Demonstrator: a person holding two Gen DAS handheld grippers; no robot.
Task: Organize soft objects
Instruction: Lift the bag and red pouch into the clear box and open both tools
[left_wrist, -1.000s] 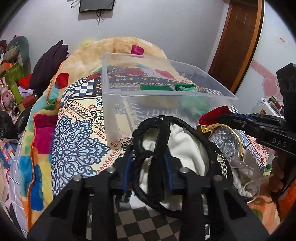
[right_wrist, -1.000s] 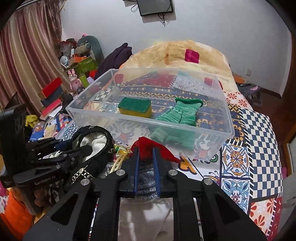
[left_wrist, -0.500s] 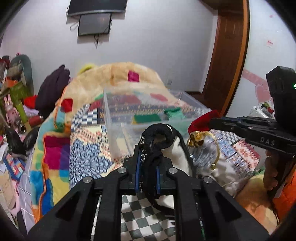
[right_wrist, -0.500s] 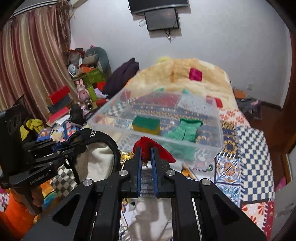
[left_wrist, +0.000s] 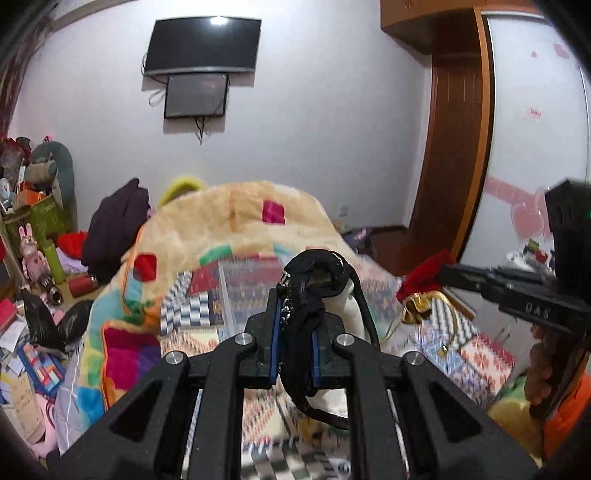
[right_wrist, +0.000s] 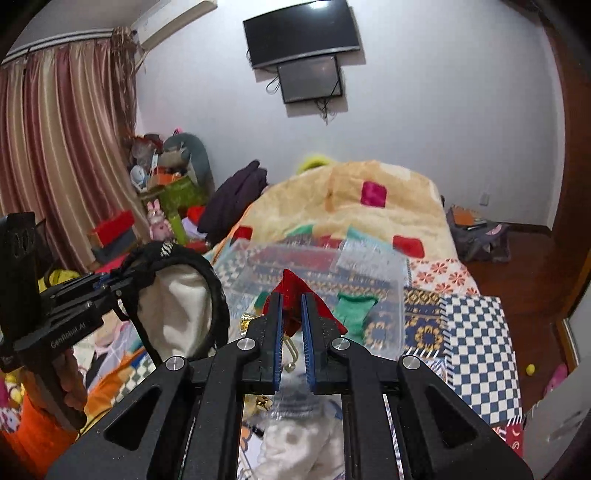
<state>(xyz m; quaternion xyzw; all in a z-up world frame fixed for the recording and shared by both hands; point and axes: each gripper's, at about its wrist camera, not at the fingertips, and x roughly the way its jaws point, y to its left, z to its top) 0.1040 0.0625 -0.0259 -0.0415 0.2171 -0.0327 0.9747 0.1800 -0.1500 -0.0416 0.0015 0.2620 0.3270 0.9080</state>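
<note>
Right, your left gripper (left_wrist: 295, 328) is clamped on the black braided rim of a cream fleece-lined pouch (left_wrist: 347, 314), the cord bunched thick between the blue pads, and the soft body sags below the jaws. Over at three o'clock in your left view, your right gripper (right_wrist: 291, 314) has its jaws pressed together on a red velvety cloth (right_wrist: 295, 284), its pointed corner poking up past the tips; a gold cord (right_wrist: 291, 354) and glittery plastic hang beneath it. Both soft things are up off the patchwork quilt (right_wrist: 476, 332). Straight ahead at twelve o'clock sits the clear plastic bin (right_wrist: 373, 266), boxy and thin-walled, with a green knitted piece (right_wrist: 354, 310) lying inside, blurred. Behind it rises a plush tan blanket (left_wrist: 236, 218), dotted with bright squares.
</note>
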